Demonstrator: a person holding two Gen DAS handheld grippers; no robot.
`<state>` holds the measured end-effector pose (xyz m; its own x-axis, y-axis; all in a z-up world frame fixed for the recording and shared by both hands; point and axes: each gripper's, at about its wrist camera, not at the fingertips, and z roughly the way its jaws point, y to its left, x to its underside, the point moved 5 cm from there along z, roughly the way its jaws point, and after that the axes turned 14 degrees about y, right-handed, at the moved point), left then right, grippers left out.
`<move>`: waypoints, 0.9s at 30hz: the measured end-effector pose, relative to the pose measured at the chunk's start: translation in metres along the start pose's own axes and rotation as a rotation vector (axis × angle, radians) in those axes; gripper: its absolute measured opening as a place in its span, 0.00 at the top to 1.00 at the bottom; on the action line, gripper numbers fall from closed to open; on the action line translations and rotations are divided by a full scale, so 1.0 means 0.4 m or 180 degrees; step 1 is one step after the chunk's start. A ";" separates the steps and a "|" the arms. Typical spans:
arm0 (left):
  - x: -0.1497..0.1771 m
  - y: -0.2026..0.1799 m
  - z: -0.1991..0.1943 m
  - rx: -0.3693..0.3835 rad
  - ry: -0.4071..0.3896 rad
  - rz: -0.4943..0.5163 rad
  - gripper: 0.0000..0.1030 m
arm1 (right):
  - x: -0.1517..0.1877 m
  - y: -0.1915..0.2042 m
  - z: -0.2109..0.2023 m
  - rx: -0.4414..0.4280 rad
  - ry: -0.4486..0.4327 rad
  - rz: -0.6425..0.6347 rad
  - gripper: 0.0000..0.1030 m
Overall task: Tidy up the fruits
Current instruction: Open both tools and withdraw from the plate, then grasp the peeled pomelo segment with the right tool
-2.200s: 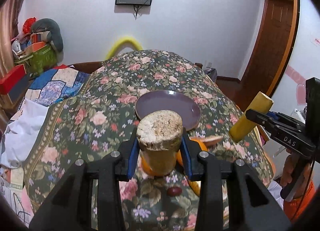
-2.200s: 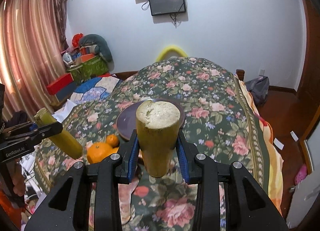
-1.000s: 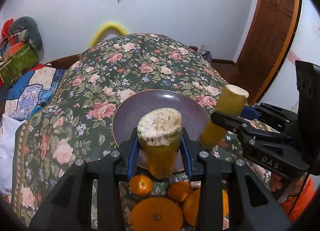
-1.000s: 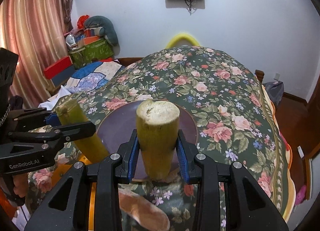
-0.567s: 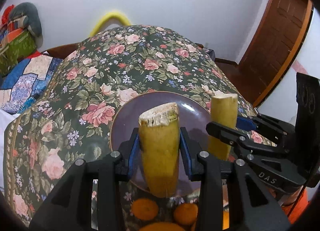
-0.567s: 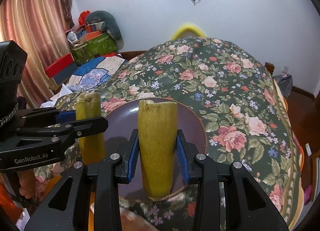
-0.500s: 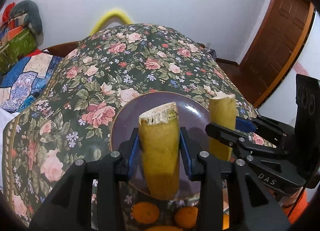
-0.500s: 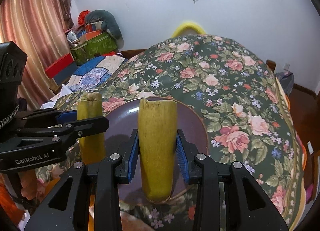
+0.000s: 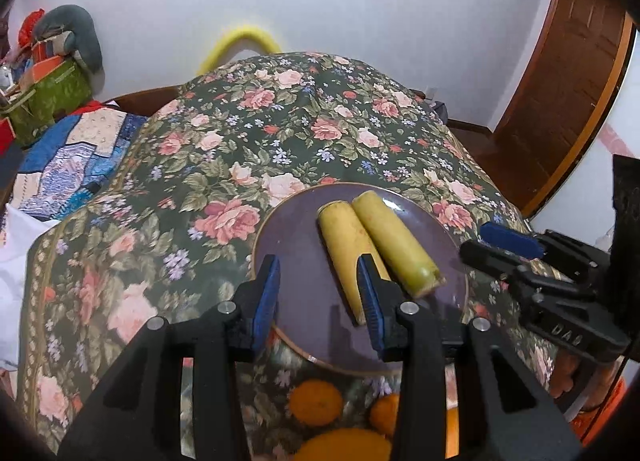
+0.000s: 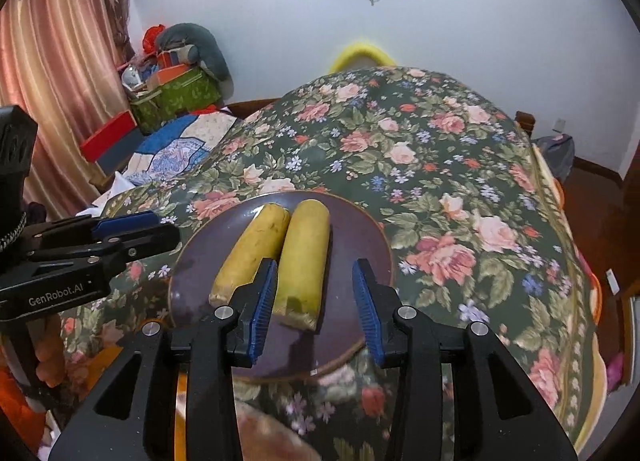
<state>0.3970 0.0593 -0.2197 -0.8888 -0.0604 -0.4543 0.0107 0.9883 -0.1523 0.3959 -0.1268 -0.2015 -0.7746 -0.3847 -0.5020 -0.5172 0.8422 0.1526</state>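
Observation:
Two yellow-green cut fruit pieces lie side by side, touching, on a purple plate (image 9: 296, 245) on the floral cloth. In the left wrist view they are the left piece (image 9: 344, 237) and the right piece (image 9: 394, 241). My left gripper (image 9: 317, 265) is open just above the plate's near half, its right finger in front of the left piece, nothing between the pads. My right gripper (image 10: 315, 267) has its jaws opening; the near end of the right piece (image 10: 304, 257) lies just beyond the gap with the pads clear of it, next to the left piece (image 10: 252, 249). Each gripper shows in the other's view: right gripper (image 9: 500, 245), left gripper (image 10: 136, 233).
Several oranges (image 9: 316, 401) lie on the cloth just in front of the plate (image 10: 356, 229). The floral-covered surface (image 9: 280, 133) stretches away behind the plate. Boxes and bags (image 10: 172, 97) are piled by the curtain at the left, and a wooden door (image 9: 568, 73) stands at the right.
Half a second ago each gripper held a fruit piece upright over the plate. Both pieces now lie flat on the plate, and both grippers have let go and opened.

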 end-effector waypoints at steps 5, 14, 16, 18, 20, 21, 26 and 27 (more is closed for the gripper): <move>0.041 -0.005 -0.066 -0.0021 -0.0079 0.0018 0.60 | 0.027 0.015 -0.066 0.0080 -0.0124 0.0029 0.58; 0.136 -0.021 -0.217 -0.0084 -0.0320 0.0023 0.44 | 0.104 0.078 -0.191 0.0232 -0.0303 -0.0037 0.47; 0.160 -0.025 -0.240 -0.0098 -0.0351 0.0024 0.40 | 0.121 0.090 -0.208 0.0229 -0.0310 -0.0045 0.47; 0.183 -0.030 -0.259 -0.0109 -0.0370 0.0035 0.37 | 0.140 0.107 -0.222 0.0212 -0.0310 -0.0049 0.46; 0.210 -0.038 -0.275 -0.0117 -0.0373 0.0060 0.37 | 0.160 0.124 -0.229 0.0225 -0.0293 -0.0077 0.45; 0.222 -0.041 -0.281 -0.0110 -0.0368 0.0066 0.36 | 0.171 0.133 -0.232 0.0238 -0.0285 -0.0091 0.45; 0.281 -0.052 -0.301 -0.0122 -0.0328 0.0111 0.32 | 0.226 0.171 -0.224 0.0205 -0.0177 -0.0126 0.45; 0.296 -0.052 -0.303 -0.0115 -0.0312 0.0111 0.31 | 0.236 0.176 -0.220 0.0179 -0.0147 -0.0122 0.45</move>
<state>0.2362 0.0486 -0.1639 -0.8390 -0.0375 -0.5428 0.0228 0.9943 -0.1040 0.2545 -0.1370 -0.1633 -0.7363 -0.4003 -0.5455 -0.5239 0.8475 0.0851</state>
